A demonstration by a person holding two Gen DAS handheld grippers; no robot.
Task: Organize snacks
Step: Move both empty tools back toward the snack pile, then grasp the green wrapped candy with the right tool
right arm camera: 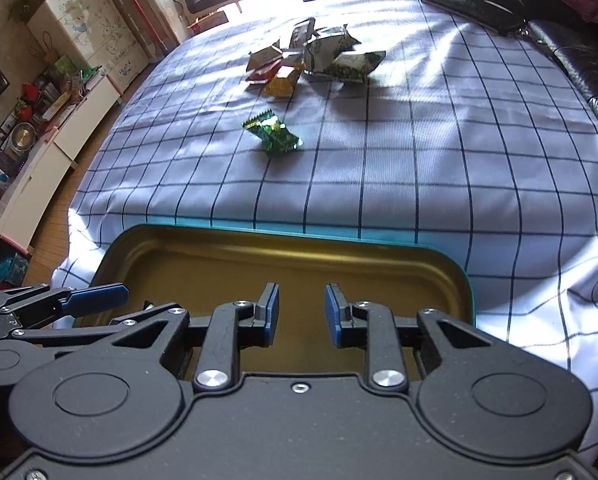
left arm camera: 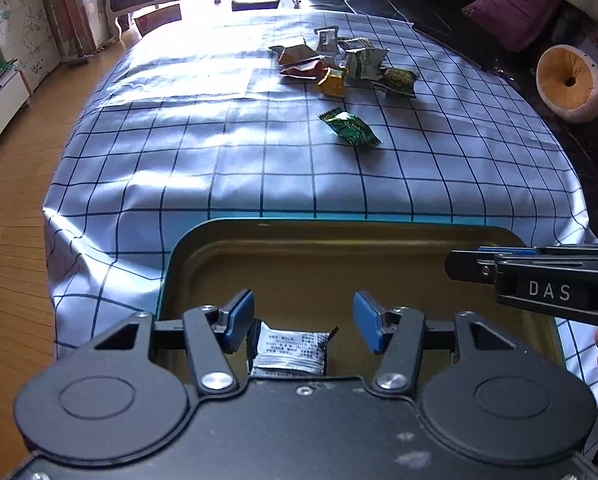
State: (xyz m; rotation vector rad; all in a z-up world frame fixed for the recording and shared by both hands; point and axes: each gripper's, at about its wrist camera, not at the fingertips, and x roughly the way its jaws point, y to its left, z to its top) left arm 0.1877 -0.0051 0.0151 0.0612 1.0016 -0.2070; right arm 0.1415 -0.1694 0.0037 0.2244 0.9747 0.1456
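Observation:
A gold tin tray with a teal rim (left arm camera: 339, 225) (right arm camera: 283, 236) sits at the near edge of the checked tablecloth. My left gripper (left arm camera: 303, 317) hangs open over the tray. A silver-white snack packet (left arm camera: 289, 354) lies in the tray below and between its pads, and neither pad presses on it. My right gripper (right arm camera: 302, 313) hovers over the tray's right part, open by a narrow gap with nothing in it. Farther out lies a lone green packet (left arm camera: 351, 128) (right arm camera: 273, 134). Beyond it is a pile of several snack packets (left arm camera: 343, 65) (right arm camera: 311, 60).
The right gripper's body (left arm camera: 539, 280) juts in from the right, close beside the left one. A black sofa (right arm camera: 571, 52) with a purple cushion (left arm camera: 515, 8) runs along the table's right side. Wooden floor (left arm camera: 15, 216) and shelves lie to the left.

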